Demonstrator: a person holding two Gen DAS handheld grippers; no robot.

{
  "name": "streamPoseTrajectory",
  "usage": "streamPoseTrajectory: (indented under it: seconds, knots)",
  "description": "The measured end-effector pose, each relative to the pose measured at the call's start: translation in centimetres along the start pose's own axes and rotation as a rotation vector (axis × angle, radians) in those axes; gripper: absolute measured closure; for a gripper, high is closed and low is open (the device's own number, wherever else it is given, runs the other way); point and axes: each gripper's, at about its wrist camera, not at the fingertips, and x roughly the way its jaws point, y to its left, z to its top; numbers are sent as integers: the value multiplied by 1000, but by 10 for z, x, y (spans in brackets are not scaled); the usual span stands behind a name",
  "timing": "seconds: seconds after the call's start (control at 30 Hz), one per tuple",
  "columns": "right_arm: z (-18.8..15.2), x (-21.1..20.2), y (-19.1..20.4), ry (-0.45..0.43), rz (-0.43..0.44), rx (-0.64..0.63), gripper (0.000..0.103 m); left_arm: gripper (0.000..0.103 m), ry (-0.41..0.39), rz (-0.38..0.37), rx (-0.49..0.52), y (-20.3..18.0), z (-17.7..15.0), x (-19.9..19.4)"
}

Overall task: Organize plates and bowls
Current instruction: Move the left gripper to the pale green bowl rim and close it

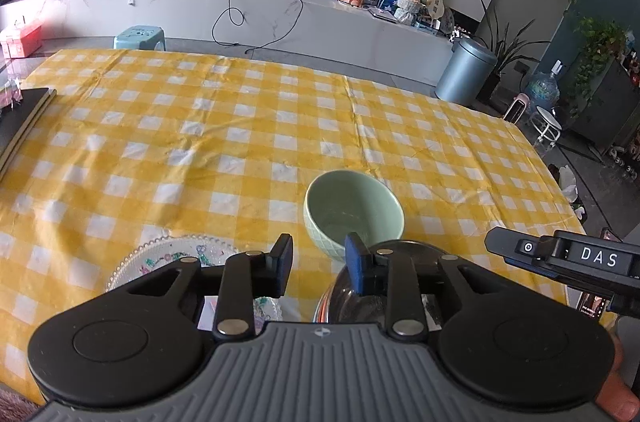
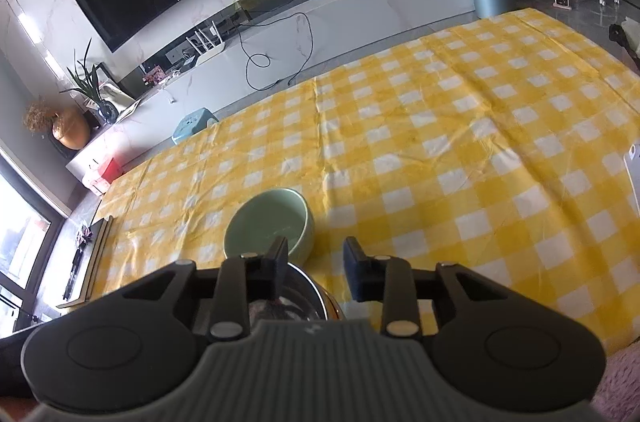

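Note:
A pale green bowl (image 1: 354, 208) stands upright on the yellow checked tablecloth (image 1: 240, 126), just ahead of my left gripper (image 1: 320, 264), which is open and empty. A patterned plate with a beaded rim (image 1: 160, 258) lies under the left fingers. A steel bowl (image 1: 348, 292) sits under the right finger, partly hidden. My right gripper (image 1: 560, 262) shows at the right edge. In the right wrist view the green bowl (image 2: 268, 226) and steel bowl (image 2: 304, 292) lie just ahead of my open, empty right gripper (image 2: 316, 270).
A dark book or tray (image 1: 20, 122) lies at the table's left edge. Beyond the table are a low white TV bench (image 1: 280, 10), a blue stool (image 1: 140, 36) and a grey bin (image 1: 466, 70). A white object (image 2: 634, 178) lies at the right edge.

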Motion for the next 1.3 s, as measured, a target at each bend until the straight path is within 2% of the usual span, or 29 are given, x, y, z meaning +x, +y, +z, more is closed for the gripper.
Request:
streamPoseTrajectory:
  seconds: [0.1, 0.2, 0.23, 0.3, 0.4, 0.53, 0.67, 0.77, 0.83, 0.9, 0.93, 1.0, 1.3]
  knots:
    - [14, 3, 6, 8, -8, -10, 69, 63, 4, 9, 35, -4, 13, 2]
    - [30, 11, 14, 30, -8, -23, 59, 53, 15, 1, 42, -6, 26, 7]
    - [36, 15, 17, 38, -11, -31, 51, 50, 21, -4, 39, -6, 31, 10]
    - [46, 25, 24, 57, -34, -58, 46, 45, 36, -12, 40, -7, 39, 16]
    - [60, 45, 32, 88, -45, -84, 45, 38, 59, 4, 40, -7, 48, 30]
    - [66, 75, 28, 151, -38, -76, 45, 38, 120, 11, 15, -1, 55, 52]
    - [67, 99, 12, 211, -77, -42, 45, 38, 178, -1, -26, 7, 58, 74]
    - [66, 116, 3, 276, -56, -5, 47, 38, 215, 1, -43, 9, 60, 92]
    - [64, 124, 1, 304, -43, 16, 54, 38, 241, -1, -42, 9, 59, 102]
    - [62, 133, 1, 339, -26, 32, 56, 39, 259, -5, -34, 9, 55, 110]
    - [62, 137, 1, 357, -14, 38, 63, 39, 272, -3, -28, 8, 53, 115]
    - [61, 142, 4, 382, 2, 37, 66, 40, 297, 3, -21, 8, 49, 122]
    - [55, 154, 14, 411, -17, -21, 75, 56, 347, -7, 0, 6, 42, 135]
